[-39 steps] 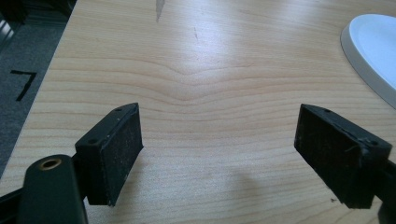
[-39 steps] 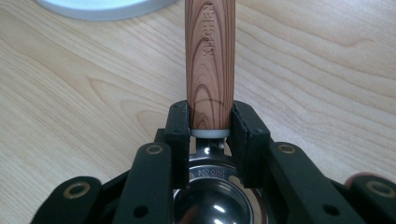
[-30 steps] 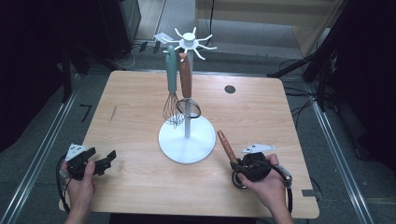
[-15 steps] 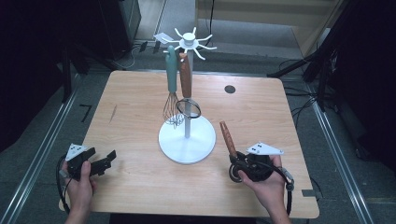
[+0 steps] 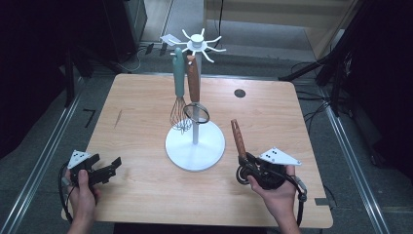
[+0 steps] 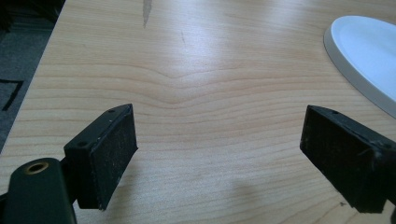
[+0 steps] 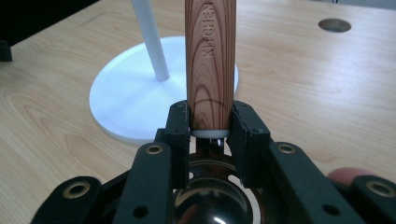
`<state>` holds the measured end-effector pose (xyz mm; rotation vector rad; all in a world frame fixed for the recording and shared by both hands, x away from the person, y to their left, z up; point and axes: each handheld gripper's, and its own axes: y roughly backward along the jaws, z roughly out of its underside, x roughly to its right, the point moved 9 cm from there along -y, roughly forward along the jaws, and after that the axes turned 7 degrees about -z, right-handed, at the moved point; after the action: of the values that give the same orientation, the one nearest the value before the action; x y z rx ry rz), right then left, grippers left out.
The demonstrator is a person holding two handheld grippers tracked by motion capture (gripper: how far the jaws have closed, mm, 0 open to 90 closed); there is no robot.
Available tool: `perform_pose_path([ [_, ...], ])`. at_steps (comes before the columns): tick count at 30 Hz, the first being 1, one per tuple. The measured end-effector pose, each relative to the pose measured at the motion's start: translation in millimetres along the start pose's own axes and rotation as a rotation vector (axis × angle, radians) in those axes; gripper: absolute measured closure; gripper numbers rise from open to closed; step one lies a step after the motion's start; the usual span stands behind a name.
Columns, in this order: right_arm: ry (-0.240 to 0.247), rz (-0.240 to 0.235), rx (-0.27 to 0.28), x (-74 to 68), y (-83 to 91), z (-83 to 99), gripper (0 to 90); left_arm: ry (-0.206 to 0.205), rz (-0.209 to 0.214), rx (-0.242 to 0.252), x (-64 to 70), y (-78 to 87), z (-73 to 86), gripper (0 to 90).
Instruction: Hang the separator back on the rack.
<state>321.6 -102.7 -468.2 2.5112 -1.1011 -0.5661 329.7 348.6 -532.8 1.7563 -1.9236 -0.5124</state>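
My right gripper (image 5: 245, 159) is shut on a wooden-handled utensil (image 5: 237, 136) at the front right of the table. In the right gripper view its jaws clamp the base of the handle (image 7: 210, 60), which points away from me, and its shiny metal bowl (image 7: 212, 200) sits behind my right gripper (image 7: 210, 123). A white hook stand (image 5: 195, 146) rises at mid-table, and a teal-handled whisk (image 5: 178, 78) and a wooden-handled strainer (image 5: 193, 80) hang from it. My left gripper (image 5: 109, 168) rests open at the front left, and in its own view the left gripper (image 6: 219, 158) has bare wood between its jaws.
The stand's round base (image 7: 126, 98) lies just left of the held handle, and its edge (image 6: 364, 56) shows far right of the left jaws. A dark round hole (image 5: 239, 92) sits in the tabletop at the back right. Cables and dark floor surround the table.
The right gripper has turned and risen slightly, swinging the wooden handle from a leftward lean to point more straight away. The left gripper has stayed put.
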Motion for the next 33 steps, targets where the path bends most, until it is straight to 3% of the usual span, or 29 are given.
perform_pose_path([
  [18,0.013,-0.008,0.125,-12.7,12.3,-23.8,71.9,-0.009,-0.011,0.002,1.0,0.2,1.4,10.9],
  [33,0.032,-0.043,0.166,-25.8,19.8,-41.4,71.9,-0.016,-0.030,0.012,1.0,-0.3,0.7,10.9],
])
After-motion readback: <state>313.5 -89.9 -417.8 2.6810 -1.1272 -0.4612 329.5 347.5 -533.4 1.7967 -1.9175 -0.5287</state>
